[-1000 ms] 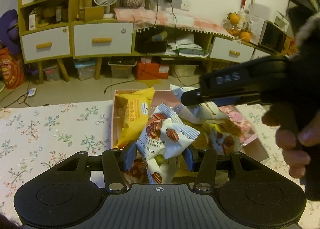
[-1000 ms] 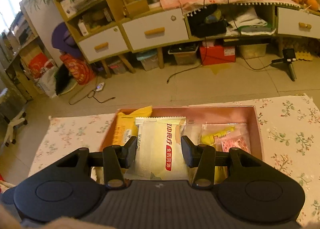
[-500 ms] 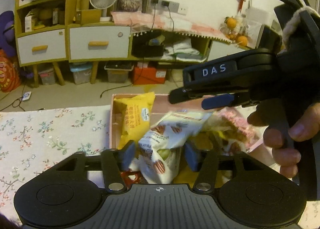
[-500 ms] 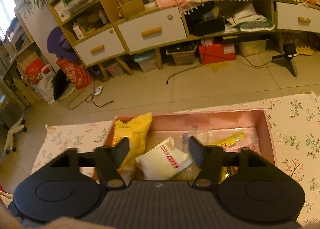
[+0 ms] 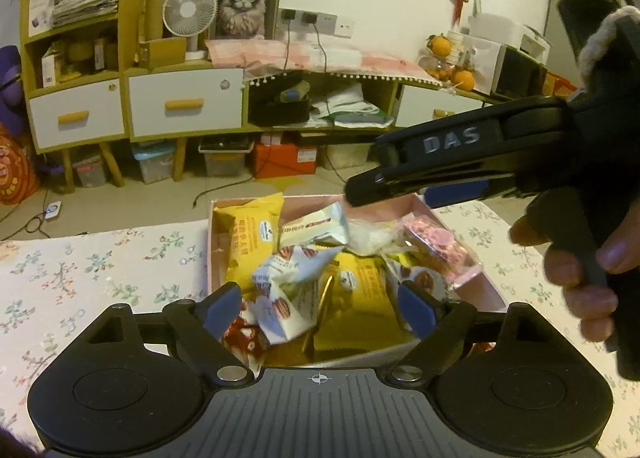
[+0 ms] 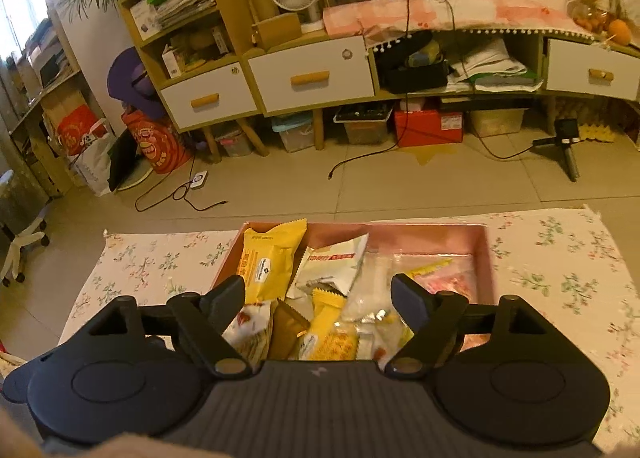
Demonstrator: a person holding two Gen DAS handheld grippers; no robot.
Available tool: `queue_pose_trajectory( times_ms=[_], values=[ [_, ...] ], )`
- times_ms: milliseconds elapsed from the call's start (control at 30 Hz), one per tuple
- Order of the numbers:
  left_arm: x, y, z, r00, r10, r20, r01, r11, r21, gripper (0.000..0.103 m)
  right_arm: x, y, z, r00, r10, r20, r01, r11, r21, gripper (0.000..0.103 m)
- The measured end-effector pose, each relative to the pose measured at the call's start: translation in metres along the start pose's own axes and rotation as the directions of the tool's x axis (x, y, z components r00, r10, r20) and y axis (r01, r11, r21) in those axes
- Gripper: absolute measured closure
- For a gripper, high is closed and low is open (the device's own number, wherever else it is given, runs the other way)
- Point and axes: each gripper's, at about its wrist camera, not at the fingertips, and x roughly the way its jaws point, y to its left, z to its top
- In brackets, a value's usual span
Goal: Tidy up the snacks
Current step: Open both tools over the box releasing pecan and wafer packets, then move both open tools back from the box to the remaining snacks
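Observation:
A pink box [image 5: 424, 205] on the flowered table holds several snack packets. A white pecan packet [image 5: 288, 298] lies loose in it between my open left fingers, beside a yellow packet [image 5: 250, 242]. My left gripper [image 5: 320, 308] is open and empty over the box's near side. My right gripper [image 6: 318, 298] is open and empty above the box [image 6: 486, 254]; a white packet with a red label [image 6: 334, 266] lies below it, next to a yellow packet [image 6: 266, 266]. The right gripper also shows in the left wrist view [image 5: 368, 189], over the box's far right side.
A flowered cloth [image 5: 100, 258] covers the table on both sides of the box. Beyond the table edge are tiled floor, cables, and a long cabinet with drawers [image 6: 312, 77]. A small tripod [image 6: 568, 145] stands on the floor.
Both grippers opened. The left let go of the white pecan packet, the right let go of the white red-label packet; both now lie in the box. The right gripper rose.

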Motion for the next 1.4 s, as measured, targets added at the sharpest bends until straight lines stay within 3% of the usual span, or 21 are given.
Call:
queue_pose_trajectory(
  times_ms=[433,833,1300,1400],
  values=[
    [-0.048,-0.018,-0.022,0.999,0.020,-0.033,-0.020,1.000,0.015,0.015,-0.048,-0.009,-0.026,0.999,-0.019,0.035,0.020,1.000,-0.019,0.015],
    [-0.078,-0.039,-0.048,0.998,0.000,-0.055,0.000,1.000,0.003,0.012,-0.078,-0.028,-0.060,0.999,-0.031,0.042,0.030,0.999,0.041,0.012],
    [-0.072,-0.042,-0.079,0.996,-0.002,-0.087,0.002,1.000,0.000,0.008,-0.091,-0.063,-0.110,0.994,-0.107,0.029,0.104,0.991,0.081,0.006],
    [-0.066,-0.045,-0.080,0.997,0.007,-0.071,-0.006,1.000,0.009,0.007,-0.091,-0.064,-0.119,0.991,-0.132,0.019,0.132,0.991,0.039,0.006]
  ],
)
